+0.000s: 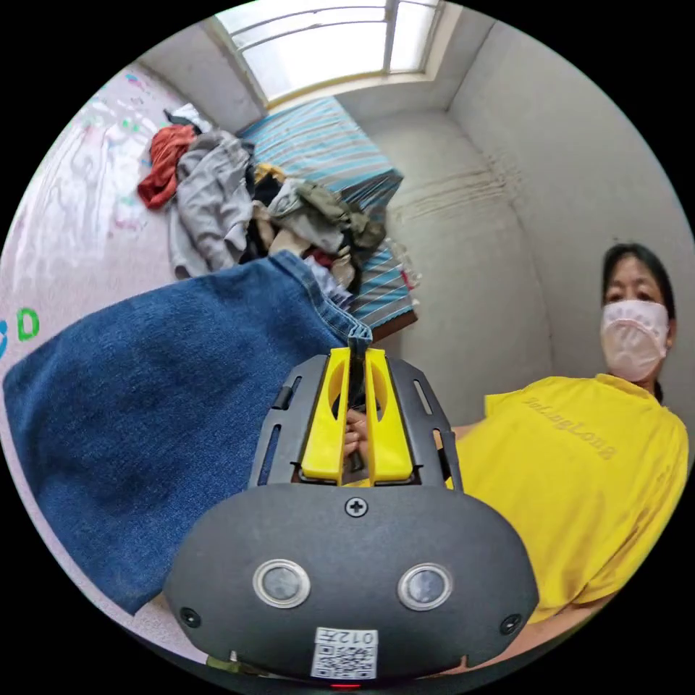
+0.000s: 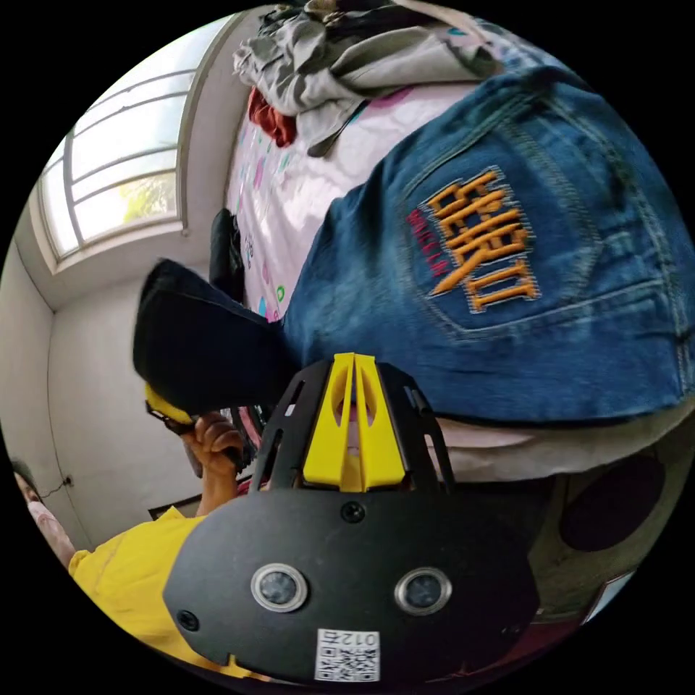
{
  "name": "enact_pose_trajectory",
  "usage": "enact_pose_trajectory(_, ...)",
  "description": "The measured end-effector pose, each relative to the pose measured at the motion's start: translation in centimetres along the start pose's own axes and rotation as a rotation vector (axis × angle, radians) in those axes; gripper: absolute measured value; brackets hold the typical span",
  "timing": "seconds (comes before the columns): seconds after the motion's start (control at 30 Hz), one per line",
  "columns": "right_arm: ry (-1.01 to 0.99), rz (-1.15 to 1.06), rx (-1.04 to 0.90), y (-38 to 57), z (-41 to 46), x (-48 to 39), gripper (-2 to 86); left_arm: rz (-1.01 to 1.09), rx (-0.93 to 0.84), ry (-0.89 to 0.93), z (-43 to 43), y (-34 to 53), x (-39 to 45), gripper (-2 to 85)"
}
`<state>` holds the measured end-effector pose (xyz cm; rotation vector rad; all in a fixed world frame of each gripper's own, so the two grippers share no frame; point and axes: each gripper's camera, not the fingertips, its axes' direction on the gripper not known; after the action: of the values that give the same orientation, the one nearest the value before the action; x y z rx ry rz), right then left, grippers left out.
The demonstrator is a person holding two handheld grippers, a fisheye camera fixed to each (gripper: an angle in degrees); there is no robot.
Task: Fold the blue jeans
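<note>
Bed (image 2: 289, 195), covered in a pale pink printed sheet. Lying on it: blue jeans (image 2: 507, 289), back pocket with orange embroidery facing up; a heap of mixed clothes (image 1: 239, 210), grey, red and olive, near the window end.

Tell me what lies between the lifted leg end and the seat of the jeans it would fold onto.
Nothing visible does. The left gripper is shut on the hem of the blue jeans; in the right gripper view the pocket area lies bare on the bed sheet, and the pile of clothes sits beyond it.
</note>
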<state>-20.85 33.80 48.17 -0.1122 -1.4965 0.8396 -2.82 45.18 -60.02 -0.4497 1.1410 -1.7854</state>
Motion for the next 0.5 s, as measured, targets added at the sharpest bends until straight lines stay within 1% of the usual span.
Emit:
enact_pose_trajectory(0.13, 0.019, 0.017, 0.042, 0.4, -4.2, 2.2, 0.7, -0.141, -0.152, -0.123, 6.5, 0.5, -4.2, 2.4)
enact_pose_trajectory(0.23, 0.052, -0.037, -0.013, -0.1, -4.8, 2.1, 0.8, -0.179, -0.148, -0.166, 8.5, 0.5, -4.8, 3.4)
enact_pose_trajectory(0.3, 0.055, -0.062, -0.035, -0.6, -4.8, 1.8, 0.8, -0.162, -0.147, -0.193, 9.3, 0.2, -4.2, 4.2)
enact_pose_trajectory(0.37, 0.057, -0.062, -0.028, -1.4, -4.8, 1.5, 1.0, -0.140, -0.186, -0.243, 10.2, -0.1, -3.4, 5.5)
enact_pose_trajectory(0.43, 0.084, -0.058, 0.005, -2.0, -5.2, 0.9, 1.2, -0.100, -0.285, -0.291, 11.8, -0.6, -2.4, 8.4)
enact_pose_trajectory(0.5, 0.115, -0.083, 0.025, -2.7, -5.5, 0.0, 1.5, -0.078, -0.321, -0.331, 12.7, -1.0, -1.4, 10.9)
